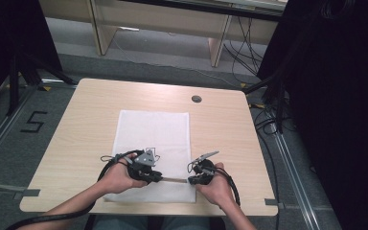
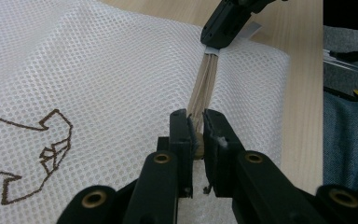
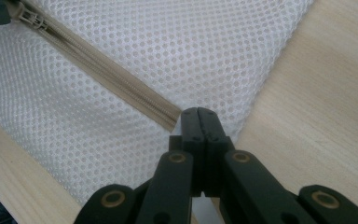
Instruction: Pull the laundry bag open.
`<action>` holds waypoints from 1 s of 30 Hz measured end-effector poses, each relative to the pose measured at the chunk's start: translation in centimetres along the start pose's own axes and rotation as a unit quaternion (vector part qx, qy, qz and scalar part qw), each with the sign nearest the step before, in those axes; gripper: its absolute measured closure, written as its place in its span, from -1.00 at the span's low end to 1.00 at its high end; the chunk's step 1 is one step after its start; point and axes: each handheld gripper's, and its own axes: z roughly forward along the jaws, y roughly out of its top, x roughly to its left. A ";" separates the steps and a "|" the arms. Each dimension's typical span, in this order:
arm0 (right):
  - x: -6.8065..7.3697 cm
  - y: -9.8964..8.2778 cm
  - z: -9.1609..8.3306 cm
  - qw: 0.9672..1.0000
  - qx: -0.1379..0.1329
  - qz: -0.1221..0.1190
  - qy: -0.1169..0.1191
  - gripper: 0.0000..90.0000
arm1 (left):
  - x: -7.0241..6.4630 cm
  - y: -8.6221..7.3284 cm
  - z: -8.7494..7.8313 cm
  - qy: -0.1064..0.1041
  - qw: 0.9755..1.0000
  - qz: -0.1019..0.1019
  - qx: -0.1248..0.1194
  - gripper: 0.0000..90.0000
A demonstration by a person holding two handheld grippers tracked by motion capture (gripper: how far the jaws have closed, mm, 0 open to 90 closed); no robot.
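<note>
A white mesh bag [image 1: 153, 129] lies flat on the wooden table [image 1: 220, 134], with a beige zipper [image 1: 175, 180] running along its near edge. My left gripper [image 1: 157, 178] is shut on the zipper pull [image 2: 196, 147]; the closed zipper [image 2: 205, 79] stretches away from its jaws toward the other gripper. My right gripper [image 1: 191, 180] is shut on the bag's mesh at the zipper's end [image 3: 170, 119], its jaws pressed together [image 3: 199, 112]. In the right gripper view the zipper [image 3: 102, 65] runs up left to the slider [image 3: 30, 18]. The two grippers face each other a short span apart.
A brown outline logo [image 2: 37, 149] is printed on the mesh. A round cable hole [image 1: 196, 99] sits at the table's far side. Bare wood lies on both sides of the bag. Desk legs and cables [image 1: 239, 52] stand beyond the table.
</note>
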 end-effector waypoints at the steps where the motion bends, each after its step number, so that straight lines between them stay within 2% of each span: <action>1: 0.0 0.0 0.0 1.000 0.001 0.000 -0.001 1.00 | 0.1 0.0 -0.1 0.002 1.000 0.007 0.003 0.82; 2: 0.0 0.0 0.0 1.000 0.000 0.000 -0.001 1.00 | 0.1 0.0 -0.2 0.000 1.000 -0.001 -0.001 0.82; 4: 0.0 0.0 0.0 1.000 -0.001 -0.003 -0.001 1.00 | 0.2 -0.1 -0.3 0.001 1.000 0.000 -0.002 0.82; 5: 0.1 0.0 -0.1 1.000 0.003 0.005 0.000 1.00 | 0.2 -0.1 -0.4 0.003 1.000 0.007 0.003 0.82; 6: 0.2 0.0 -0.1 1.000 0.006 0.008 0.000 1.00 | 0.2 -0.2 -0.4 0.000 1.000 0.000 -0.001 0.82; 7: 0.0 0.0 0.0 1.000 -0.001 -0.004 -0.001 1.00 | 0.4 -0.2 -0.5 0.001 1.000 0.009 0.001 0.82; 8: 0.0 0.0 0.0 1.000 0.000 -0.004 -0.002 1.00 | 0.2 -0.3 -0.5 0.003 1.000 -0.006 0.000 0.82; 11: 0.2 0.0 -0.1 1.000 0.005 0.003 -0.003 1.00 | 0.2 -0.4 -0.5 0.000 1.000 -0.006 -0.003 0.82; 15: 0.1 0.0 -0.1 1.000 0.005 0.002 -0.003 1.00 | 0.3 -0.4 -0.6 -0.001 1.000 0.005 -0.001 0.82; 16: 0.1 0.0 -0.1 1.000 0.004 0.002 -0.002 1.00 | 0.2 -0.4 -0.5 -0.002 1.000 -0.003 -0.001 0.82; 19: 0.2 0.0 -0.1 1.000 0.005 0.002 -0.003 1.00 | 0.3 -0.4 -0.7 -0.001 1.000 0.004 0.001 0.82; 21: 0.1 0.0 -0.1 1.000 0.005 0.002 -0.003 1.00 | 0.4 -0.6 -0.8 -0.003 1.000 -0.006 -0.001 0.82; 22: 0.2 0.0 -0.1 1.000 0.007 0.007 -0.003 1.00 | 0.5 -0.7 -1.0 0.000 1.000 0.003 0.001 0.82; 24: 0.1 0.0 0.0 1.000 0.000 -0.004 -0.002 1.00 | 0.5 -0.8 -1.1 -0.001 1.000 -0.009 -0.001 0.82; 26: 0.1 0.0 0.0 1.000 0.000 -0.006 -0.002 1.00 | 0.4 -0.9 -1.1 -0.001 1.000 -0.007 0.000 0.82; 30: 0.3 0.0 -0.1 1.000 0.010 0.013 -0.002 1.00 | 0.5 -0.9 -1.2 -0.006 1.000 -0.006 -0.001 0.82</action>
